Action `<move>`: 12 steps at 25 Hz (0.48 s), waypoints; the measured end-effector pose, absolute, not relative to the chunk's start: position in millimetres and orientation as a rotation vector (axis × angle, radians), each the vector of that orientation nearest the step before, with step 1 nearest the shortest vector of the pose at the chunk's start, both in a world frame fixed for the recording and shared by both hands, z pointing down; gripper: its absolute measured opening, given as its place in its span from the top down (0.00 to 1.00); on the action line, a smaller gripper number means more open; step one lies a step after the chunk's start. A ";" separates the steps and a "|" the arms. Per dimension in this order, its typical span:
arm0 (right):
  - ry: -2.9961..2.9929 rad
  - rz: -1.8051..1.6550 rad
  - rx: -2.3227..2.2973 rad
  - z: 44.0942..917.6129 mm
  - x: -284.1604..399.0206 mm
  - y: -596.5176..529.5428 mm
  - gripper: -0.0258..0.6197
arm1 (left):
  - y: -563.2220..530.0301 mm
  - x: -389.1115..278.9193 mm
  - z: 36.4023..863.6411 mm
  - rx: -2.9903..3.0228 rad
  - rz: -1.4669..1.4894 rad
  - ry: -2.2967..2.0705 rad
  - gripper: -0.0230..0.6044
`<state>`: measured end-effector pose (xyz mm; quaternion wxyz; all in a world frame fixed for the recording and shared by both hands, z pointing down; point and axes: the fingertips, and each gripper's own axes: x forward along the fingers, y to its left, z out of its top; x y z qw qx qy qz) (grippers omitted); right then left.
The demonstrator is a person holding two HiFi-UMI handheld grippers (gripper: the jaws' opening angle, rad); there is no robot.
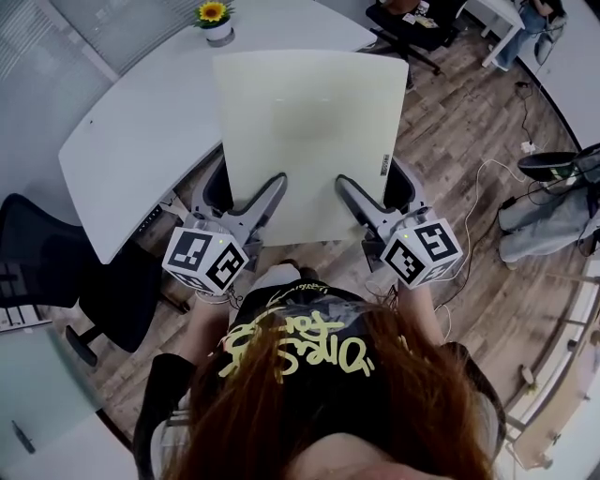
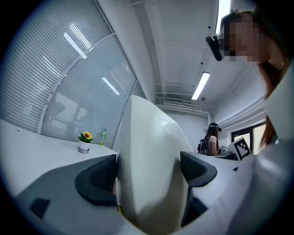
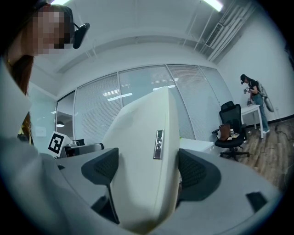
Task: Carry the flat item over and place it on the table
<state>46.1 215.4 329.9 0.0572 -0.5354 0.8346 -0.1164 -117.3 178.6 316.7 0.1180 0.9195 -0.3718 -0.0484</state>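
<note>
A flat cream-white board (image 1: 305, 136) hangs level in the air in front of me, over the near edge of the white table (image 1: 141, 122). My left gripper (image 1: 267, 192) is shut on the board's near edge at the left, my right gripper (image 1: 352, 192) on the same edge at the right. In the left gripper view the board (image 2: 151, 174) stands edge-on between the dark pads (image 2: 98, 176). In the right gripper view the board (image 3: 147, 174), with a small label on its edge, fills the gap between the pads (image 3: 195, 172).
A potted sunflower (image 1: 214, 19) stands at the table's far end. Black office chairs stand at the left (image 1: 84, 281) and far right (image 1: 403, 28). Cables and a bag (image 1: 544, 216) lie on the wooden floor at the right. Another person (image 3: 252, 92) stands by a far desk.
</note>
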 end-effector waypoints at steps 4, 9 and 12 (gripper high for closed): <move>2.521 -0.352 -1.633 327.5 54.4 214.6 0.35 | 176.1 -108.5 314.2 2.694 -0.137 -1.074 0.27; 2.514 -0.376 -1.622 330.1 58.5 210.7 0.35 | 173.4 -104.2 312.8 2.703 -0.109 -1.087 0.27; 2.515 -0.376 -1.613 328.5 56.8 207.7 0.35 | 170.5 -106.3 311.4 2.699 -0.107 -1.086 0.27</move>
